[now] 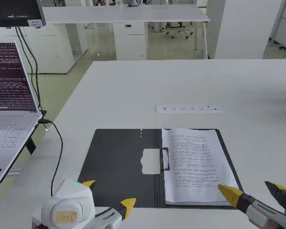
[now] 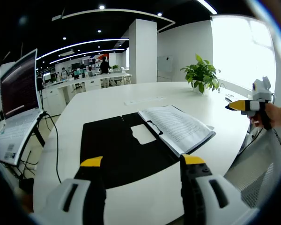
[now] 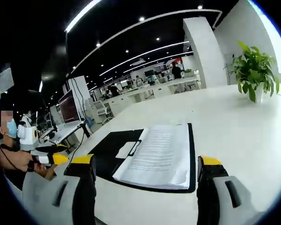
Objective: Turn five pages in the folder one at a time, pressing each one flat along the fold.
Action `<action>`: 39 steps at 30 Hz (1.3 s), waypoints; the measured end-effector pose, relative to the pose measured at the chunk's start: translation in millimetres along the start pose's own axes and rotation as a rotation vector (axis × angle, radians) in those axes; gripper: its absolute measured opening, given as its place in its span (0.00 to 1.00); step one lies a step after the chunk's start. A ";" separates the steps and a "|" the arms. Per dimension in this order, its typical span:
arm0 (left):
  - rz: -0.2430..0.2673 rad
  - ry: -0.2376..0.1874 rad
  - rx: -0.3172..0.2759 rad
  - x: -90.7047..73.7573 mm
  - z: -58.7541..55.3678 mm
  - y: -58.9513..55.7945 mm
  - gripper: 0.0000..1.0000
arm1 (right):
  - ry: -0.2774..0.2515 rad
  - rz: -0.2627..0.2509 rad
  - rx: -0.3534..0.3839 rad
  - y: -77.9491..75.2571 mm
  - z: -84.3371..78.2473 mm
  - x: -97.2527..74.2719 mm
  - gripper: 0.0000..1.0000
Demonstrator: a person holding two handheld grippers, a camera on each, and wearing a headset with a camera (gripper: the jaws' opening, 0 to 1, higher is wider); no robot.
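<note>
White table (image 1: 257, 86) holds folder (image 1: 115, 160) ahead of left gripper (image 1: 108, 193) and right gripper (image 1: 249, 188).

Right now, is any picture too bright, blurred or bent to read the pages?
Head view: even light, sharp, but print on the pages too small to read. Left gripper view: fisheye bending, window washed out white. Right gripper view: bent too.

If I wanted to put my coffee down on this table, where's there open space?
Widest bare table: beyond the power strip, up to the far edge. Also right of the folder, toward the plant. The band between folder and strip is narrow. Crowded: the near edge, with the left gripper and right gripper, and the laptop side.
</note>
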State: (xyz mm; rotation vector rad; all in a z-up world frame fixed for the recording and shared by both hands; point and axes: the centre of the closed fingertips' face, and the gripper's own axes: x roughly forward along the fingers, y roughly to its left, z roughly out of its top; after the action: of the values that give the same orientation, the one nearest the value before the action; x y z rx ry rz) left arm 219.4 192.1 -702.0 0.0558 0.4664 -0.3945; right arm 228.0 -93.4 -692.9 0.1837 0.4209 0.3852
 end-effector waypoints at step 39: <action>-0.033 0.032 0.022 10.2 -0.5 -7.4 0.66 | 0.075 0.013 -0.058 -2.7 -10.4 -1.2 0.91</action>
State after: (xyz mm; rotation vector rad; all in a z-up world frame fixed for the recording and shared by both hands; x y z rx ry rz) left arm 224.7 181.7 -706.8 0.0755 0.4952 -0.4316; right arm 223.4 -95.4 -702.5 0.1155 0.4819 0.4175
